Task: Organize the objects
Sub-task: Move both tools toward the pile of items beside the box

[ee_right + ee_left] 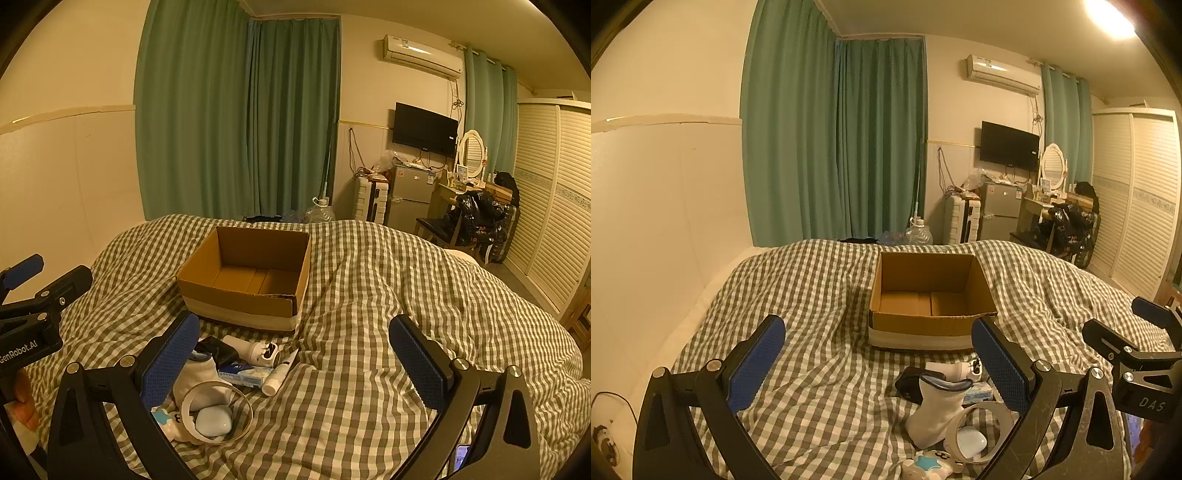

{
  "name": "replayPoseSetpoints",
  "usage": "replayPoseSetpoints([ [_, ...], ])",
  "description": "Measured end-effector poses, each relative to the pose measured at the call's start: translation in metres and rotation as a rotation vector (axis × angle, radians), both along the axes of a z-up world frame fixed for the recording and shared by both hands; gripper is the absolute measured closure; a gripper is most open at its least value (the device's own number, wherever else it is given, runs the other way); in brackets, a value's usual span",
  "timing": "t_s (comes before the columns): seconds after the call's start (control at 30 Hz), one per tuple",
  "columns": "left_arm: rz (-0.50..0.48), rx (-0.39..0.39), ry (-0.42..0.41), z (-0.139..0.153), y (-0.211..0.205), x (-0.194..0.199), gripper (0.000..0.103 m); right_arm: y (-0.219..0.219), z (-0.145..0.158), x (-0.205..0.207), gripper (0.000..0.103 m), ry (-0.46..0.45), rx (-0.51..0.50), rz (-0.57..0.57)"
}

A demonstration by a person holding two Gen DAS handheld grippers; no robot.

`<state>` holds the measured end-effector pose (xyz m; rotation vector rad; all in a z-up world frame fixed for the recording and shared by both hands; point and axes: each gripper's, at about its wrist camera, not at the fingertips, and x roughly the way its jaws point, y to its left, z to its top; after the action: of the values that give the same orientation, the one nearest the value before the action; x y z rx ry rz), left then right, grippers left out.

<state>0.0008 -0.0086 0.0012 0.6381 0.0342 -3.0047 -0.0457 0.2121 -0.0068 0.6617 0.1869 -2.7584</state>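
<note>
Checked duvet (369, 295) before us, open cardboard box (251, 273) at its far middle, white sock (938, 410), tape ring (216, 411) and tube (279, 374) heaped near, our left gripper (879, 369) and right gripper (295, 362) both spread wide, holding nothing.

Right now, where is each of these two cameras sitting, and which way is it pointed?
Left wrist: rides on the left tongs, looking along the bed at the box; its own open blue pads show, the right tongs at the right edge.
Right wrist: rides on the right tongs, facing the same way; its open pads show, the left tongs at the left edge.
Shared: box, sock, tape ring, curtains.
</note>
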Motion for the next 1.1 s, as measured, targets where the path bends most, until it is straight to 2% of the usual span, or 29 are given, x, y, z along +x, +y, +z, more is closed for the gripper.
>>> replayPoseSetpoints([
  [1.1, -0.002, -0.032, -0.017, -0.0067, 0.0049, 0.0007, 0.0, -0.0052, -0.005, 0.0051, 0.0, 0.001, 0.01, 0.037],
])
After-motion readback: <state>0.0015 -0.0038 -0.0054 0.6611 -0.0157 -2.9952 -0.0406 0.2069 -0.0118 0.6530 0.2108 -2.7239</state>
